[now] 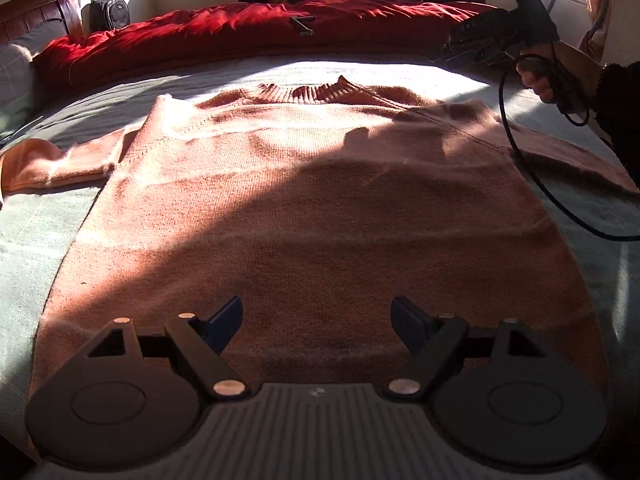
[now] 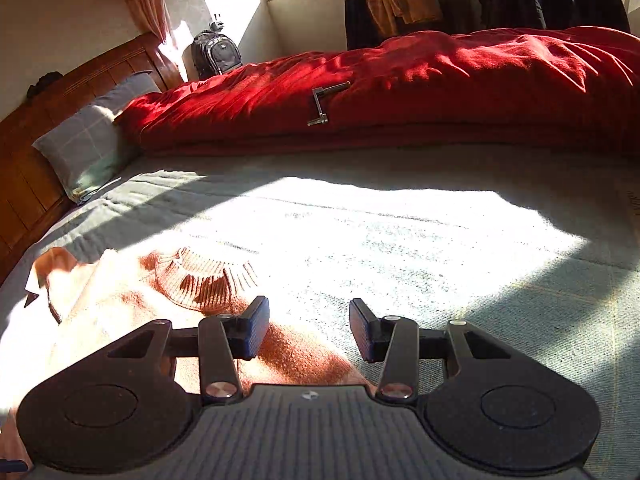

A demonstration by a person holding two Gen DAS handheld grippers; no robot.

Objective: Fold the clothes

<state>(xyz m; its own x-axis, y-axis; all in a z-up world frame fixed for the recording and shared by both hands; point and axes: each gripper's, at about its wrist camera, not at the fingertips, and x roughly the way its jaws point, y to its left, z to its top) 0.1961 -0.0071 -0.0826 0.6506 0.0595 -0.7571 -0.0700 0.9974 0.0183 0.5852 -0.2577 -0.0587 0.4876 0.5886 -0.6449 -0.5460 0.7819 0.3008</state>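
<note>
Orange sweater (image 1: pixel 312 208) spread flat on bed (image 2: pixel 400 232). Left gripper (image 1: pixel 318 326) fingers wide apart over near hem, empty. Right gripper (image 2: pixel 309 330) fingers parted, empty, beside collar.

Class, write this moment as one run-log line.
stage: orange knitted sweater flat, unfolded on grey bedsheet | left tongs: open, empty, above hem | right tongs: open, empty, near collar

Orange knit sweater (image 1: pixel 312 200) lies flat on grey-green bed sheet (image 1: pixel 40 240), directly ahead of left gripper (image 1: pixel 318 326). Rumpled red duvet (image 1: pixel 240 28) behind it. Right gripper (image 2: pixel 308 326) sits ahead-right, past the sweater's shoulder.
</note>
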